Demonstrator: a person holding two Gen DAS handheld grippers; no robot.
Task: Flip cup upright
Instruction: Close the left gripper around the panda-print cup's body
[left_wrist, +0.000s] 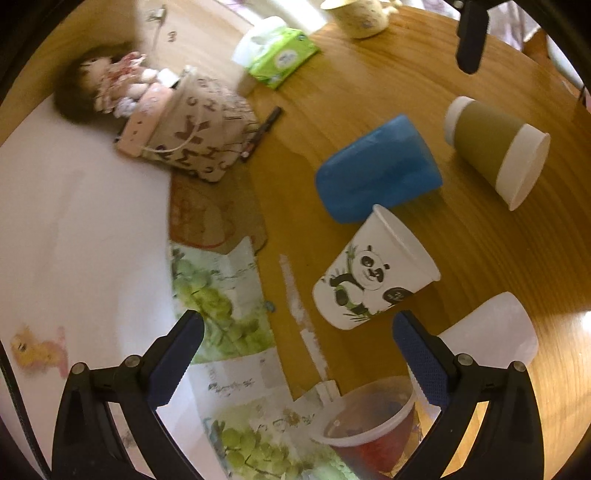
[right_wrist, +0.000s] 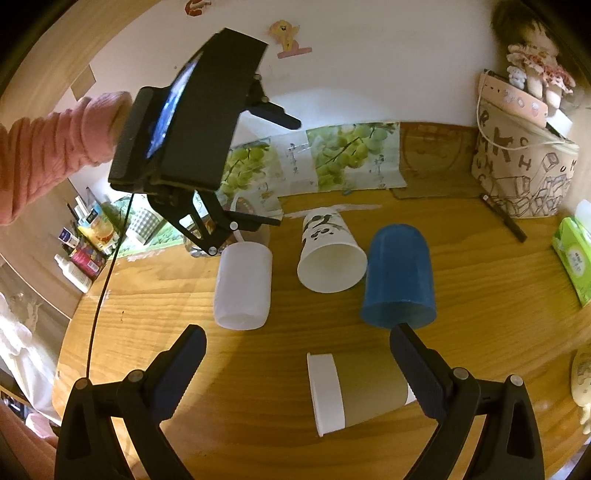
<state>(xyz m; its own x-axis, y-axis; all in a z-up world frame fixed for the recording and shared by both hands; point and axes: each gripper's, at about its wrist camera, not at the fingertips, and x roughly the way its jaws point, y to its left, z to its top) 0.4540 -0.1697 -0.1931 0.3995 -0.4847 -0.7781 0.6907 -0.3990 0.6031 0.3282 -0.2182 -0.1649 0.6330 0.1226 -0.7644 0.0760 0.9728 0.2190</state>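
The brown-sleeved cup (right_wrist: 354, 391) lies on its side on the counter (right_wrist: 480, 314) just under the released, empty right gripper (right_wrist: 297, 373), so the approach is in hand; next, closing on it.

4 cups on sides on wooden table: white plastic (right_wrist: 242, 286), panda paper (right_wrist: 330, 254), blue (right_wrist: 399, 275), olive-sleeved (right_wrist: 360, 391).

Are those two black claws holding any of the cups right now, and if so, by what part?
Nothing is held. The left gripper and right gripper are both open, with all four cups lying loose on the table.
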